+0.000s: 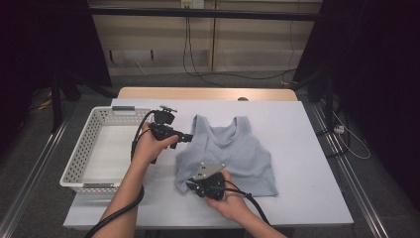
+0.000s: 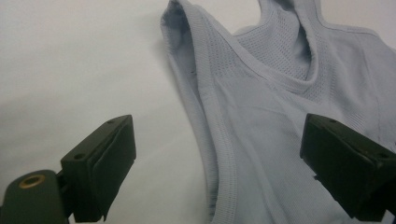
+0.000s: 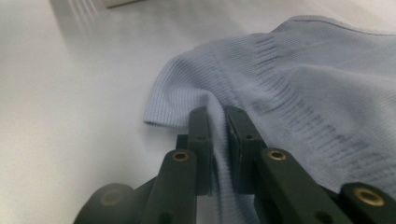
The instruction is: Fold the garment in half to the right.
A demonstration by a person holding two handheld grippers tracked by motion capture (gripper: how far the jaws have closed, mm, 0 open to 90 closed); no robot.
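Note:
A light blue ribbed tank top (image 1: 233, 153) lies flat on the white table, straps pointing away from me. My left gripper (image 1: 185, 138) hovers at the top's left armhole, and in the left gripper view (image 2: 219, 154) its jaws stand wide open over that armhole edge (image 2: 205, 121) with nothing pinched. My right gripper (image 1: 190, 184) sits at the garment's near-left hem corner. In the right gripper view (image 3: 217, 121) the two jaws are pressed together on a raised fold of the hem fabric (image 3: 219, 105), shut on it.
A white perforated basket (image 1: 79, 148) stands at the table's left side, with nothing in it. The white table (image 1: 307, 193) has a bare surface to the right of the top and in front of it. Cables trail from both grippers toward the near edge.

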